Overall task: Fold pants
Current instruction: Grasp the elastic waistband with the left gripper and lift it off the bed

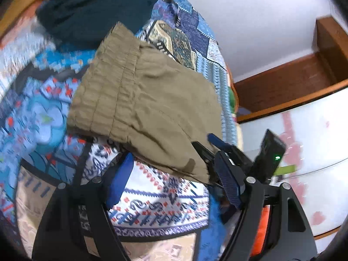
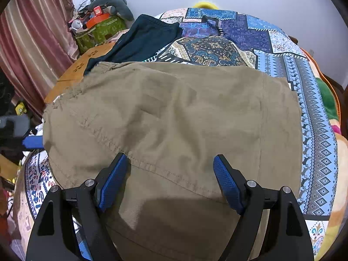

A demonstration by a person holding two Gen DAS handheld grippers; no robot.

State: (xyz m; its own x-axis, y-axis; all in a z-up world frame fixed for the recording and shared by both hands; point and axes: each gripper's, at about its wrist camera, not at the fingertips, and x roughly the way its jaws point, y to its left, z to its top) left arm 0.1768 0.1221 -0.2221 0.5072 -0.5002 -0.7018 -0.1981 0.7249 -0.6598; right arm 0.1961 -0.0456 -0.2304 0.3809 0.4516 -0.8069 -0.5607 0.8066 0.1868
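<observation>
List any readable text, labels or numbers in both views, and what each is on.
None readable.
Bedspread: ornamental patterns only, no lettering.
Khaki pants: dark patch near the hem in the left wrist view, no legible text.
Orange box on the green box: markings too small to read.

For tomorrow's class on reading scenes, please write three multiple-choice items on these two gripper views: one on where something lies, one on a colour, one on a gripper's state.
1. Where does the dark garment lie?
A. On top of the khaki pants
B. Beyond the khaki pants, on the bedspread
C. Between the right gripper's fingers

2. What colour are the folded pants?
A. Khaki
B. Red
C. White

3. How does the right gripper stand?
A. Shut on the pants
B. Shut on nothing
C. Open over the pants

Key: 1 B, it lies past the pants' far edge on the patterned bedspread. 2 A, the cloth is tan-brown. 3 C, its blue pads stand wide apart.
</observation>
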